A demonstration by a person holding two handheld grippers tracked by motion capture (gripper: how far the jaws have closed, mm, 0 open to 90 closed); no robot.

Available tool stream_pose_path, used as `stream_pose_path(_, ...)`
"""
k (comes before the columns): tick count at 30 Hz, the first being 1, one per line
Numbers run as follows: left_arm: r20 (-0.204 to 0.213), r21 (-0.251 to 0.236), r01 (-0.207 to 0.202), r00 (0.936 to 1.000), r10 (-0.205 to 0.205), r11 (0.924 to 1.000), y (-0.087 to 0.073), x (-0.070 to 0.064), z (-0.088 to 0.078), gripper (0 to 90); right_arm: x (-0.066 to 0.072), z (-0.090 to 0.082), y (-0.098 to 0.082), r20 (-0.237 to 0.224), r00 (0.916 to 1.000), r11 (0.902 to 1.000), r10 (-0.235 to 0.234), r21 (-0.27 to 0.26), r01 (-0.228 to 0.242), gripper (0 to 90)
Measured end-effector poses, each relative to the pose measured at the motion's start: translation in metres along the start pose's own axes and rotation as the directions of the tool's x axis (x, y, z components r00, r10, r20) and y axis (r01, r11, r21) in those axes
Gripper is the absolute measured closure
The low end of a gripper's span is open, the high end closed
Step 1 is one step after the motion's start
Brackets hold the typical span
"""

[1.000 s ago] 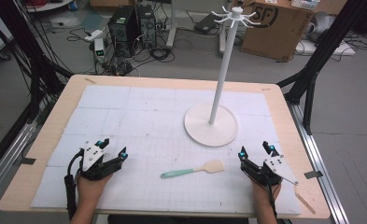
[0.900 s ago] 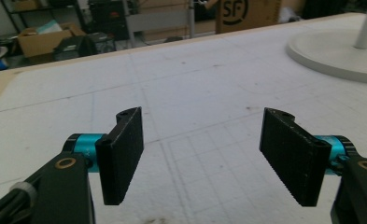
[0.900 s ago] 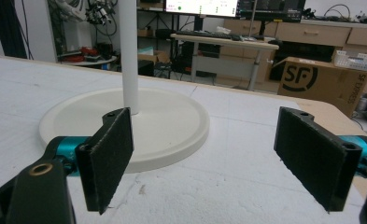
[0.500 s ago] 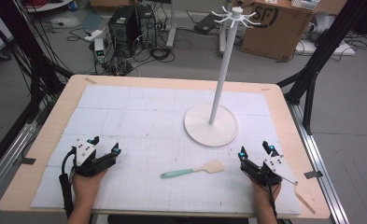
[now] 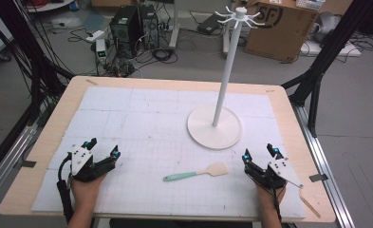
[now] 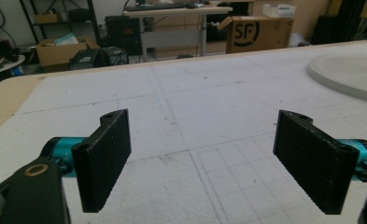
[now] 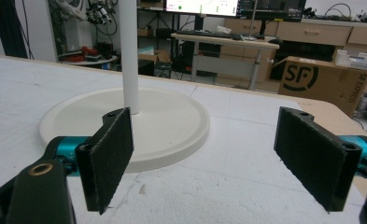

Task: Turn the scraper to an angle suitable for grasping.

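— Where's the spatula [image 5: 196, 174] lying?

— On the mat between my tongs, handle toward my left, blade toward my right, long axis nearly across me.

— Which is nearer?

— My right gripper [image 5: 260, 155], just beside the blade. Its jaws stand wide, empty. My left gripper [image 5: 101, 147] has just been opening, nothing between.

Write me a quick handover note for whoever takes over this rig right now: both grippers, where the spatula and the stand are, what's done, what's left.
Left gripper: jaws have just been opening, now wide, nothing between them.
Right gripper: open, empty.
Spatula: flat on the white mat between the grippers, green handle toward the left gripper.
Hook stand: upright beyond the spatula, hooks bare.
Done: nothing picked up.
Left: probably grasp the spatula and hang it.
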State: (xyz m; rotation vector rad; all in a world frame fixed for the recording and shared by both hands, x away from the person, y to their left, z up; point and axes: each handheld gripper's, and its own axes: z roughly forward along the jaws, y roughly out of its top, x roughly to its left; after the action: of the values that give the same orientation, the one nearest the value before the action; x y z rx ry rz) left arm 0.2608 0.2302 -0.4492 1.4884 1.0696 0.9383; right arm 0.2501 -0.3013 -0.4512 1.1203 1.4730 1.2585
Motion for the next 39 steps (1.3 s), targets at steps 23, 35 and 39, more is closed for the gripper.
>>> stream_pose_path(23, 0.081, -0.005, -0.009, 0.9967, 0.01, 0.9999, -0.001, 0.0021, -0.0006, 23.3, 0.0031, 0.0006, 0.0002, -0.009, 0.9992, 0.9992, -0.039, 0.007, 0.039, 19.3)
stream_pose_path(35, 0.071, -0.011, -0.036, 0.9968, 0.037, 0.9993, -0.0011, -0.0013, -0.0007, 23.5, 0.0034, 0.0004, 0.0001, -0.015, 0.9989, 0.999, -0.044, 0.003, 0.044, 19.3)
stream_pose_path(39, 0.068, 0.002, -0.029, 0.9973, 0.029, 0.9996, -0.0007, -0.0003, 0.0002, 23.9, 0.0027, 0.001, 0.0004, -0.013, 0.9993, 0.9993, -0.035, 0.009, 0.035, 19.3)
